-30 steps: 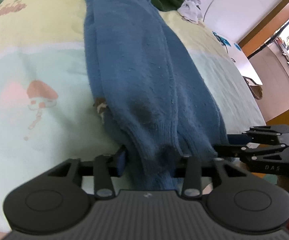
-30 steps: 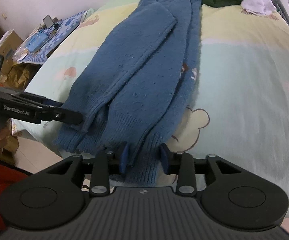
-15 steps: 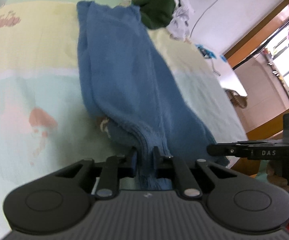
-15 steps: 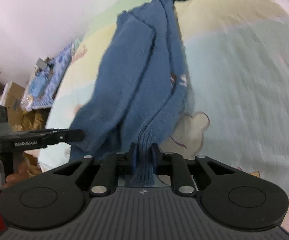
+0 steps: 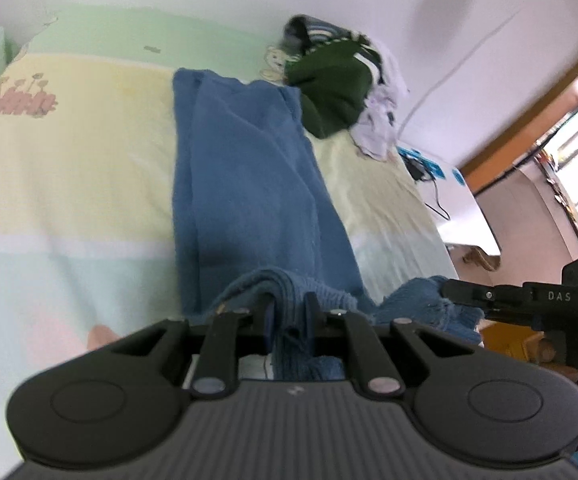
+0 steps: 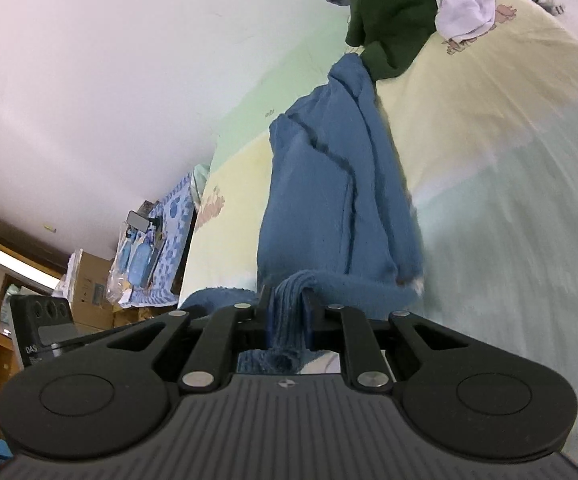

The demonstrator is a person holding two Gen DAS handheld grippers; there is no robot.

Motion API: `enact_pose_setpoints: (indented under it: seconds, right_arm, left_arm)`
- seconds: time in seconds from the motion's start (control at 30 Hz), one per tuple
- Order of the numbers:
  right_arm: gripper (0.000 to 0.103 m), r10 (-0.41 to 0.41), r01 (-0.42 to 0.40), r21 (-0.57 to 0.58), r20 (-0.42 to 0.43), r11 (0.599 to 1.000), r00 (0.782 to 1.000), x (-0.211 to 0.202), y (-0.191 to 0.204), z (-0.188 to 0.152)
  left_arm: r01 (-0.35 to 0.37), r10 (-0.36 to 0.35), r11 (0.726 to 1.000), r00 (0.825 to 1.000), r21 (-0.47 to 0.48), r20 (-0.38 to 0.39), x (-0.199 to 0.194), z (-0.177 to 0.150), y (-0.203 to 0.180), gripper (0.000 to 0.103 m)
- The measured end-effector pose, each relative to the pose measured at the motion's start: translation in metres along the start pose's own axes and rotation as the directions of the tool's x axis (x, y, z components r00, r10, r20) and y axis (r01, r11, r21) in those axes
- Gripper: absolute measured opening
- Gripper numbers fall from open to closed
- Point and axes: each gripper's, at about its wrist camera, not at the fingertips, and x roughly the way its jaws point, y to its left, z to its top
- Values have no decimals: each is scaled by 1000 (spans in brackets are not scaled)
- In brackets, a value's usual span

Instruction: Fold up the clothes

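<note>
Both sweater hem corners gripper-hidden

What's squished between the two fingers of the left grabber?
The ribbed hem of the blue sweater is pinched in the left gripper, seen in the left wrist view. The right gripper pinches the same hem in its own view.

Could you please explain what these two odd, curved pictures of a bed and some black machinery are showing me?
There is no robot here: a person holds a two-fingered tool in each hand, with a wide-angle camera on each looking along its fingers. One picture comes from the left gripper, the other from the right gripper. Both are shut on the ribbed hem of a blue sweater, lifting that end while the rest lies along the pastel bedsheet. A dark green garment and white cloth are piled at the far end. The right gripper also shows at the left picture's edge.
</note>
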Motion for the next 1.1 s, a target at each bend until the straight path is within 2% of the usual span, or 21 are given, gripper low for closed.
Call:
enact_pose_setpoints:
  seconds: [0.23, 0.47, 0.77, 1.1]
  right_arm:
    - [15, 9, -10, -25, -37, 1000, 999, 14, -7, 33]
    - [15, 25, -27, -35, -65, 999, 998, 29, -12, 55]
    - [15, 21, -23, -34, -53, 999, 998, 44, -15, 70]
    - [15, -31, 30, -42, -21, 999, 999, 69, -22, 89]
  left_arm:
    - [-49, 50, 997, 999, -54, 18, 11, 21, 5, 9]
    - [-103, 104, 993, 994, -56, 19, 31, 41, 6, 9]
    - [-168, 168, 984, 986, -61, 1, 54, 59, 11, 9]
    - [-234, 235, 970, 972, -58, -1, 86, 76, 18, 9]
